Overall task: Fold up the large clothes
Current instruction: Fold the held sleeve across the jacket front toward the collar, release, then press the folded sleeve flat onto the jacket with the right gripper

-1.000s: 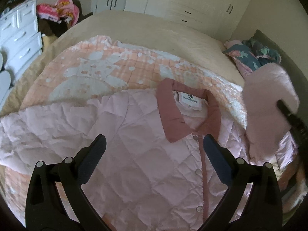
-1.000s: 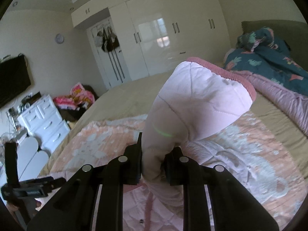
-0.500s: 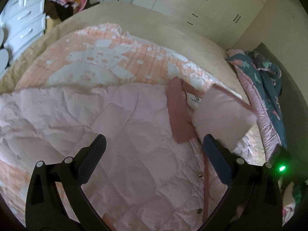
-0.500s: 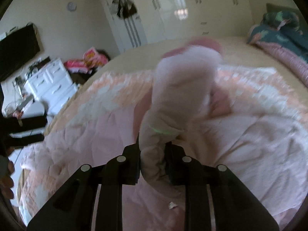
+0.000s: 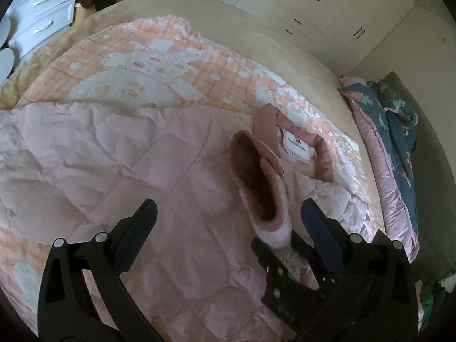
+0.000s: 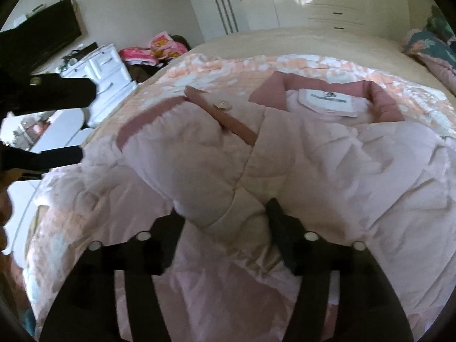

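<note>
The right gripper point(image 6: 225, 228) had just opened, dropping the sleeve point(image 6: 182, 154) across the jacket point(image 6: 356, 176) toward ten o'clock (left gripper point(image 5: 228, 216) open, empty), so that fold looked done.

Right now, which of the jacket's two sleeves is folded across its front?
The right-hand sleeve, cuff opening upward, between the right gripper's just-opened jaws; the other sleeve lies spread flat.

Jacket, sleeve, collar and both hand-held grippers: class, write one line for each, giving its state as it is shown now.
Jacket: spread flat on the bed, front up.
Sleeve: folded across the jacket's chest, cuff open.
Collar: lying open, label showing.
Left hand-held gripper: open, holding nothing.
Right hand-held gripper: jaws have just been opening; sleeve between them, no longer pinched.
</note>
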Demonstrator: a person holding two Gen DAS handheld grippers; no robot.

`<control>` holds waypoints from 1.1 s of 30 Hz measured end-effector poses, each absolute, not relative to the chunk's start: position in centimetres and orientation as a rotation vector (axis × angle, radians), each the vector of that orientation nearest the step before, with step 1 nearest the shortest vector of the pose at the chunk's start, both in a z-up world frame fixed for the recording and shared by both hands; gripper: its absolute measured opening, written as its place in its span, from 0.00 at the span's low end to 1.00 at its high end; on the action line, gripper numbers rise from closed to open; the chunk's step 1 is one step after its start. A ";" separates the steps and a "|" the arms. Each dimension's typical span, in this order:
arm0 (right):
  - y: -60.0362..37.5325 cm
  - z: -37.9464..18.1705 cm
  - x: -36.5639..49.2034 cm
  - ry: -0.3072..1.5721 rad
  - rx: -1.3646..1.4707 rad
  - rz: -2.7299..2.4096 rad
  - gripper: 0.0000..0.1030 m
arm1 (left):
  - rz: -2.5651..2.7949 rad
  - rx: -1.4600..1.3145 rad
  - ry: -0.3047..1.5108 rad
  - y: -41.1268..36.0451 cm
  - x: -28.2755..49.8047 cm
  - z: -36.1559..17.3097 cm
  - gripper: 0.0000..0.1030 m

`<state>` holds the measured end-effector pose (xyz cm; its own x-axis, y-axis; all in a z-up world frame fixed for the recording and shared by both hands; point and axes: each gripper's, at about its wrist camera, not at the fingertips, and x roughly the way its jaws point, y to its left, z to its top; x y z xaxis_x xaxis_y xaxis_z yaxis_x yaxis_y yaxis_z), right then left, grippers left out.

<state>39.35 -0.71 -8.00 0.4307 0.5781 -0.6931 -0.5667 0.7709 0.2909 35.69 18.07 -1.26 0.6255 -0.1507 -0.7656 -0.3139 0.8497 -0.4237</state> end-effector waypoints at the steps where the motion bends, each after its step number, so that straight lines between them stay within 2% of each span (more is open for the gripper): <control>1: -1.1 -7.8 39.3 0.880 0.027 0.729 0.67 | 0.099 -0.561 0.909 17.9 35.8 -1.3 0.92; 3: -2.3 -7.0 38.9 0.908 0.077 0.764 0.73 | 0.096 -0.551 0.915 17.5 36.0 -1.4 0.92; 8: -8.5 -4.1 37.6 0.850 0.101 0.741 0.76 | 0.084 -0.624 0.979 17.0 37.2 -3.9 0.92; 10: -11.0 -3.3 38.0 0.837 0.063 0.658 0.72 | 0.119 -0.616 0.994 16.5 37.6 -4.6 0.92; 12: -14.1 -2.7 39.0 0.833 0.026 0.543 0.62 | 0.164 -0.550 0.980 15.4 37.9 -4.5 0.92; 15: -18.3 -2.0 40.6 0.826 0.038 0.399 0.56 | 0.198 -0.407 0.942 12.8 38.3 -3.5 0.92; 19: -22.4 -2.3 42.5 0.859 0.028 0.263 0.54 | 0.155 -0.270 0.922 8.5 39.4 -2.6 0.92; 22: -24.1 -3.7 43.9 0.928 0.029 0.192 0.49 | 0.081 -0.229 0.999 6.1 41.2 -4.3 0.92; 26: -24.2 -4.8 43.9 0.964 0.042 0.206 0.48 | 0.146 -0.209 1.145 6.9 42.2 -8.8 0.92; 33: -21.8 -4.8 44.6 0.967 0.058 0.289 0.49 | 0.084 -0.260 1.127 8.5 41.8 -10.4 0.92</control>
